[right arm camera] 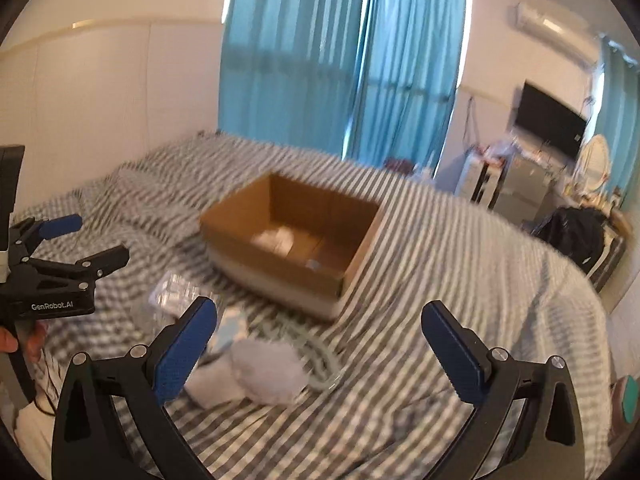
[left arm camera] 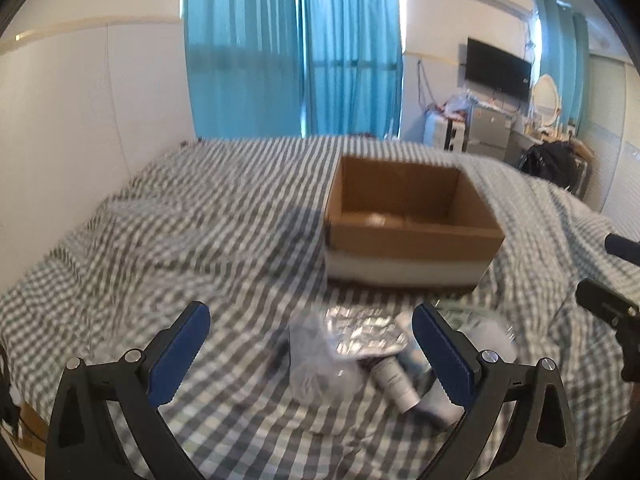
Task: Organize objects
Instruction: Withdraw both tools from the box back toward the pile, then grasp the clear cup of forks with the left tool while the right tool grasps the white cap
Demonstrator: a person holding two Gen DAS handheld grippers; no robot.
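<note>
Left gripper (left arm camera: 310,332) spread wide, nothing between its blue pads, above a heap of small items: foil blister pack (left arm camera: 366,330), white tube (left arm camera: 394,382) with unreadable print, clear bag (left arm camera: 314,360). Right gripper (right arm camera: 320,328) likewise wide and empty, white cloth (right arm camera: 264,372) at 7 o'clock. "GenRobot.AI" legible on the left gripper's body at 9 o'clock. Open cardboard box (left arm camera: 412,216) at 12 o'clock, just beyond the heap. Striped bedsheet (left arm camera: 180,240) bare towards 10 o'clock; bed edge at 3 o'clock.

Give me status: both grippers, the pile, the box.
Left gripper open, empty, over the pile. Right gripper open, empty. Cardboard box open-topped on the bed beyond the pile. Nothing blocking.
</note>
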